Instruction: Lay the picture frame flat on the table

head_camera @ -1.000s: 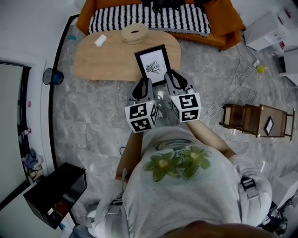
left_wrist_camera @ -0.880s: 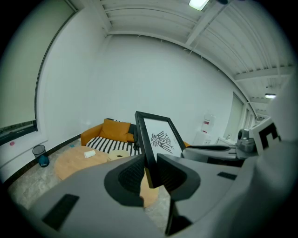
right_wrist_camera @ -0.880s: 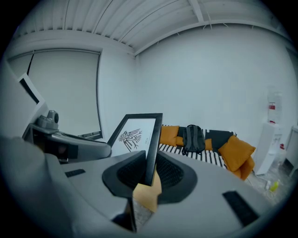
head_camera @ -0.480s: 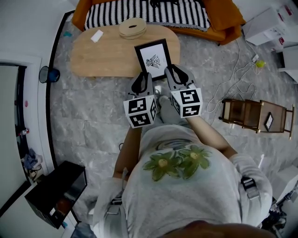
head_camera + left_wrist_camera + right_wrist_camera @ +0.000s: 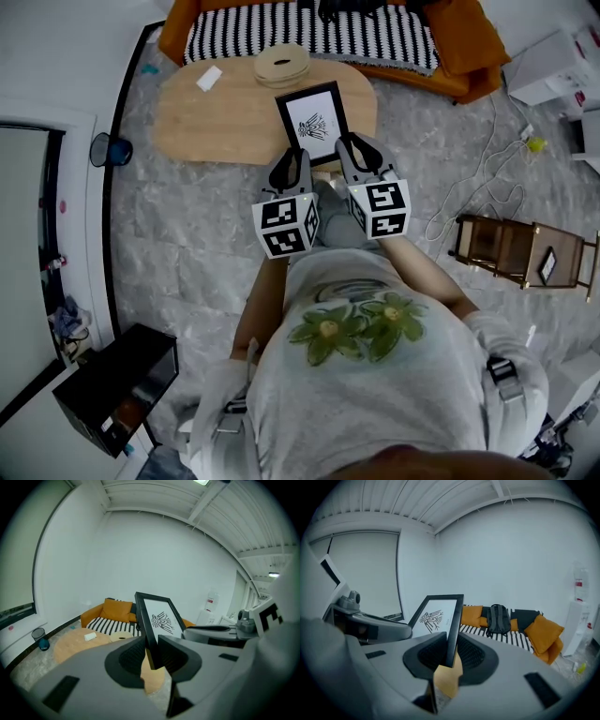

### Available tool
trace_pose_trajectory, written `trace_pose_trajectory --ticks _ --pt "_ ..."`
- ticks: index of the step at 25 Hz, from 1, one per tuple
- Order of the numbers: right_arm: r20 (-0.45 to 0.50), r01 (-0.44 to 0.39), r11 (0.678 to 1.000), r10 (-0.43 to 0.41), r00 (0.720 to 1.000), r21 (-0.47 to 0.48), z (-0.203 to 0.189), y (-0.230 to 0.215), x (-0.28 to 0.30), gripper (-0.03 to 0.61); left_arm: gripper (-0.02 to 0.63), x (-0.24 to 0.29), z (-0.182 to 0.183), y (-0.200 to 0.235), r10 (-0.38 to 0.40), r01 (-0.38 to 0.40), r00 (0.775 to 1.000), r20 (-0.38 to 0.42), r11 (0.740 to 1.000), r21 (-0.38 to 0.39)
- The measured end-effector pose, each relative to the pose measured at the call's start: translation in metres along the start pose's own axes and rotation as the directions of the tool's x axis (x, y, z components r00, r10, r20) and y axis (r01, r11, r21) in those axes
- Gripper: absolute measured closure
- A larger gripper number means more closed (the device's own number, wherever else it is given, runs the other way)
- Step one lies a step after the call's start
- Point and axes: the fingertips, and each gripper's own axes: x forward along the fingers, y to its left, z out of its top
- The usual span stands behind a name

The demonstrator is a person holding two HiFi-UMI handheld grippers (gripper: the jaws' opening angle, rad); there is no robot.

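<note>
A black picture frame (image 5: 314,122) with a white print of a bird-like figure is held up over the near right part of the oval wooden table (image 5: 216,117). My left gripper (image 5: 289,171) is shut on its lower left edge, my right gripper (image 5: 354,156) on its lower right edge. In the left gripper view the picture frame (image 5: 159,618) stands tilted between the jaws of the left gripper (image 5: 151,651), whose pads press on its rim. The right gripper view shows the picture frame (image 5: 438,616) edge-on, clamped by the right gripper (image 5: 451,651).
On the table lie a round wooden disc (image 5: 278,66) and a white card (image 5: 208,78). An orange sofa (image 5: 450,56) with a striped blanket stands behind it. A blue cup (image 5: 111,150), cables (image 5: 478,187), a wooden rack (image 5: 511,248) and a black box (image 5: 112,389) are on the floor.
Both grippers keep their hold on the frame. The frame and grippers have edged slightly forward toward the table, and the head view has shifted a little.
</note>
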Motion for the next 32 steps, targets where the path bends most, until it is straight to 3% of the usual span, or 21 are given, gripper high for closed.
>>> trace_pose_trajectory --ticks 14,32 --pt "0.02 0.012 1.0 -0.012 1.0 -0.006 0.042 -0.034 0.079 0.5 0.517 0.076 0.054 0.029 -0.021 0.021 1.0 0.013 1.0 0.006" --pt "-0.047 0.032 0.999 -0.031 0.998 0.013 0.022 -0.05 0.106 0.5 0.517 0.11 0.039 0.037 -0.041 0.04 0.998 -0.054 0.999 -0.018"
